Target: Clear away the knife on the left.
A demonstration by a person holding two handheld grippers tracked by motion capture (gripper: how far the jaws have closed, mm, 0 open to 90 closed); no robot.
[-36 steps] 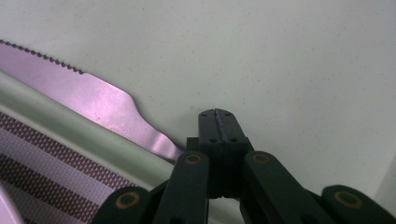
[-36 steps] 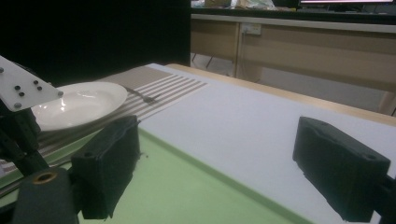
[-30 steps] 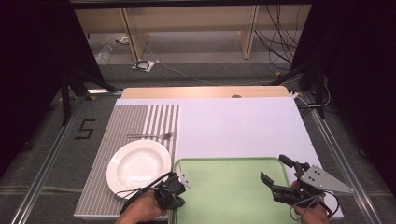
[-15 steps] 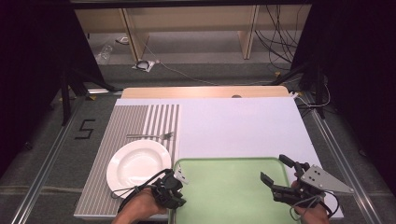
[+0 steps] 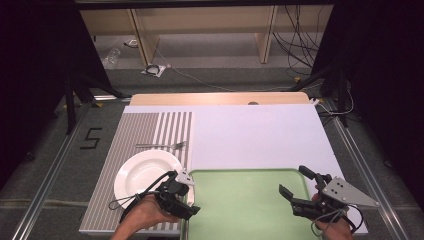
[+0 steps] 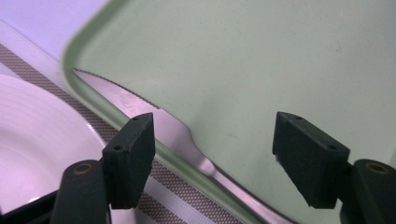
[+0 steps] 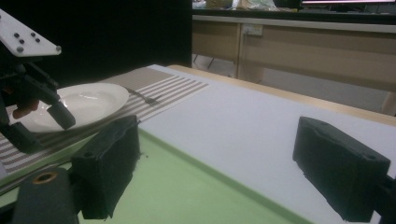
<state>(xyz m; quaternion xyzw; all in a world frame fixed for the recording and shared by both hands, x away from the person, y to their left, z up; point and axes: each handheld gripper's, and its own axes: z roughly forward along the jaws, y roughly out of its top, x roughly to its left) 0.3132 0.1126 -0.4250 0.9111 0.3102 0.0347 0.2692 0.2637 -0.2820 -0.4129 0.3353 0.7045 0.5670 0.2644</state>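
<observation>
My left gripper (image 6: pixel 212 154): jaws released, having just been opening, nothing clamped. The knife (image 6: pixel 154 122) lies below and between them, along the edge of the green tray (image 6: pixel 280 56), serrated blade pointing away from me; the white plate (image 6: pixel 32 140) sits beyond my left jaw. My right gripper (image 7: pixel 215 172): jaws spread wide, empty, over the tray's far edge on the counter (image 7: pixel 243 121).

Lab test bay w/ staged table setting: metal floor rails (image 5: pixel 47 172), number 5 (image 5: pixel 90 139) taped on grey carpet, loose cables (image 5: pixel 295 50), black curtains (image 5: pixel 37 60), bare wooden benches (image 5: pixel 200 22) behind.
</observation>
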